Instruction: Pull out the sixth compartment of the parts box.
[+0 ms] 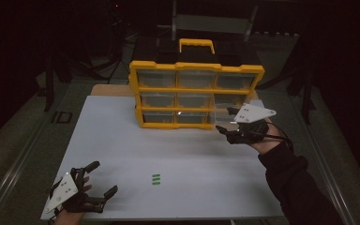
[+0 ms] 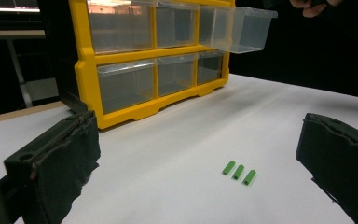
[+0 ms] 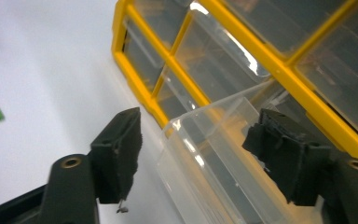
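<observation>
The right tool (image 1: 226, 123) is at the lower right corner of the yellow cabinet (image 1: 196, 89), next to a clear drawer (image 3: 214, 158) that stands pulled out of the frame. In the right gripper view the drawer's front end lies between the two black jaws. The jaws are spread wide. The left pad (image 3: 121, 149) stands clear of the drawer wall, with white bench visible in the gap. The right pad (image 3: 279, 154) is just beside the drawer's far wall; I cannot tell if it touches the plastic. So the tool is around the drawer but does not pinch it. The drawer is tilted in this view because the hand is turned.

In the left gripper view the same drawer sticks out from the cabinet's right column, in the upper of the two rows visible there, and it looks empty. The fingers (image 2: 310, 7) of the right hand are at the top edge, just beyond the drawer.

The left tool (image 1: 104, 178) rests low at the near left corner of the bench (image 1: 122, 140), well apart from the cabinet. Its jaws are also spread wide and nothing is between them. Three small green pieces (image 2: 238, 172) lie side by side on the bench in front of this tool, a little toward its right jaw and beyond the jaw tips. In the high view they lie between the two tools, nearer to the left one.
</observation>
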{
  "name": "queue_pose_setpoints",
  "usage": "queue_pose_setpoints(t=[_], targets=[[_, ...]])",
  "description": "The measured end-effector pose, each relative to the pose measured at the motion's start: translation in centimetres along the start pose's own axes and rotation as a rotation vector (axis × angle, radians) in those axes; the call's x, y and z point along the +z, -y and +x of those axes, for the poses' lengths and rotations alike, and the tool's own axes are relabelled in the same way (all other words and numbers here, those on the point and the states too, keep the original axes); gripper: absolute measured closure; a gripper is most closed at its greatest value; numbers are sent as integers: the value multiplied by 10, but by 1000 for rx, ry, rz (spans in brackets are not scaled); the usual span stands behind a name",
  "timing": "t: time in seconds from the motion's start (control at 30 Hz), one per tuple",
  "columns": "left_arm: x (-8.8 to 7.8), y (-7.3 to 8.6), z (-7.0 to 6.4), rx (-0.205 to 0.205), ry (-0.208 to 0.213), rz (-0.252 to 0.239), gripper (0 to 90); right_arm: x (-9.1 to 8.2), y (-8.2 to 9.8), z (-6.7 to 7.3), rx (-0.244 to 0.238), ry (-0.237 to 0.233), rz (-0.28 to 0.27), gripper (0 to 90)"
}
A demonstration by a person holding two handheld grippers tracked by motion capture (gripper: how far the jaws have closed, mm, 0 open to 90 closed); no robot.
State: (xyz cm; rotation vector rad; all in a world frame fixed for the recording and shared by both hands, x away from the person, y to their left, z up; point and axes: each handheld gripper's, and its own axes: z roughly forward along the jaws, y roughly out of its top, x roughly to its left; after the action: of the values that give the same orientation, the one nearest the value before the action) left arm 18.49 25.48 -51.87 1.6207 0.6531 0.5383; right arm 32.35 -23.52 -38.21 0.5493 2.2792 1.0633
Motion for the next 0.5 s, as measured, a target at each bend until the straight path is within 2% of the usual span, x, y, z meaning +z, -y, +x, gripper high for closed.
queue_pose_setpoints(t=[0.1, 0.23, 0.3, 0.33, 0.43, 0.5], targets=[[0, 0, 0, 0, 0, 1, 0, -2, 3, -1, 62, 7, -33, 244], [0, 0, 0, 0, -2, 0, 0, -6, 6, -1, 113, 18, -59, 171], [0, 0, 0, 0, -2, 1, 0, -8, 7, 0, 126, 17, -65, 167], [0, 0, 0, 1, -2, 0, 0, -11, 10, 0, 165, 17, -87, 134], [0, 0, 0, 1, -2, 0, 0, -14, 11, 1, 179, 25, -94, 127], [0, 0, 1, 3, -3, 0, 0, -19, 13, 0, 204, 34, -121, 119]])
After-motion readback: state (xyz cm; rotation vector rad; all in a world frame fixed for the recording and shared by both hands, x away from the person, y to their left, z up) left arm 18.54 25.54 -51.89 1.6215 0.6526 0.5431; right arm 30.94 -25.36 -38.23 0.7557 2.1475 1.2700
